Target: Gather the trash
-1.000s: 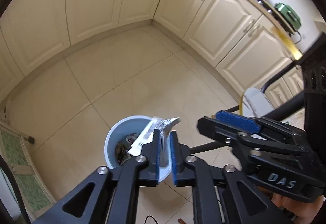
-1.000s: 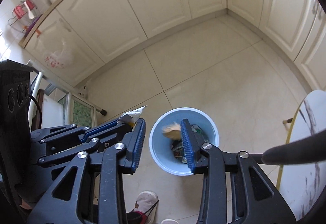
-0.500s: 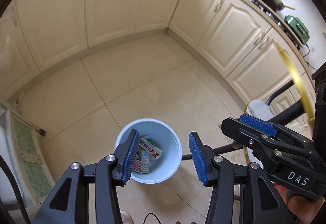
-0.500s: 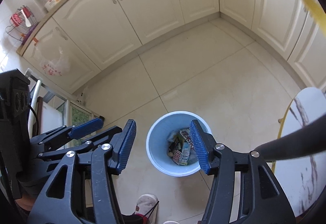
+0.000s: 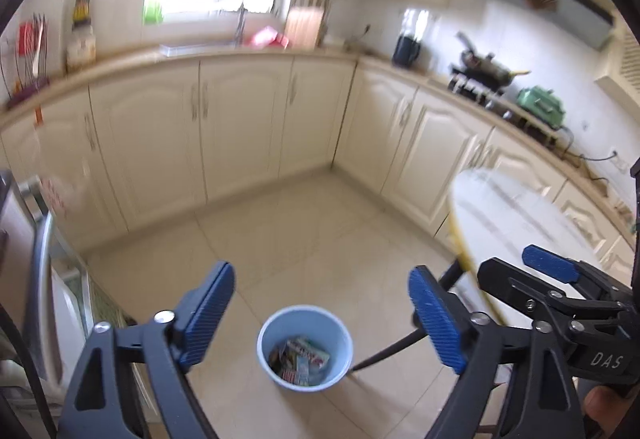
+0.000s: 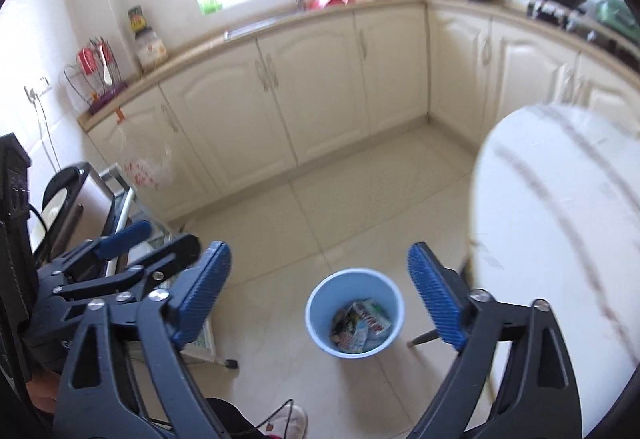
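Both claws are seen high over the floor, w/ the blue bin [image 5: 305,347] framed between the pads. The L claw [image 5: 320,319] is wide apart and opening further, nothing between the jaws; same for the R claw [image 6: 320,303], also opening, nothing gripped. In the L view the R claw sits at 3 o'clock of the bin, just beside the table [image 5: 516,215].

The trash [image 5: 301,359] (wrappers, packets) is seen lying in the bin bottom, approx. a shallow layer; in the R view it shows at 6 o'clock of frame centre. The bin stands on the tile floor, near the table leg, apart from the cabinets at 12 o'clock.

Step judged: a drop-off is done, claws are free. Next move prob. calls for more trash to be found. No loose trash is visible on floor or on the blurred tabletop, so a scan is needed first, then an approach w/ jaws kept wide.
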`<state>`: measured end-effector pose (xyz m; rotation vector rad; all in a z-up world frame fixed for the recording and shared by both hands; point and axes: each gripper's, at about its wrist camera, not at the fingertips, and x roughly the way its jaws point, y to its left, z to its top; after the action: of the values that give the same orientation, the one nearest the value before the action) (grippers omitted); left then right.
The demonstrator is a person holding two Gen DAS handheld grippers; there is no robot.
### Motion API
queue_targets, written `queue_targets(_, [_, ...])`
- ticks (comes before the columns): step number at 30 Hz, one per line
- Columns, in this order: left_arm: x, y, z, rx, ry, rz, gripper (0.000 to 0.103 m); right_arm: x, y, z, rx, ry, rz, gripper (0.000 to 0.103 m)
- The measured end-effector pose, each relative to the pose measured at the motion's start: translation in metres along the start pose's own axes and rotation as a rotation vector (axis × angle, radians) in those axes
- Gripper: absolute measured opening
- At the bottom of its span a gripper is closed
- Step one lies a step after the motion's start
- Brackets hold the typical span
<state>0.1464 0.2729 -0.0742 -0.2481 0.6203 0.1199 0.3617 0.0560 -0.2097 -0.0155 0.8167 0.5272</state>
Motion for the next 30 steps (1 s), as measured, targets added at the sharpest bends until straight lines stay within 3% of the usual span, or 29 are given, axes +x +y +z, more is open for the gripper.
queue_targets(4, [-0.052,-0.027,-0.005,0.043,-0.08,-0.035,0.096,-0.073,0.004,-0.002,-0.006,-0.102,-0.059,0.103])
queue_targets(14, [-0.181,-0.089,-0.058,0.147,-0.289,-0.077,0.102,-0.232,0.025,-0.023,-0.02,-0.314,-0.181,0.103])
queue_targets(21, [-0.265,-0.117,-0.141,0.178,-0.412,-0.055,0.102,-0.321,0.034,-0.041,-0.029,-0.413,-0.29,0.103])
queue_targets(30, [-0.316,-0.152,-0.224,0.204,-0.535,-0.025,0.102,-0.398,0.055,-0.061,-0.046,-0.524,-0.331,0.103])
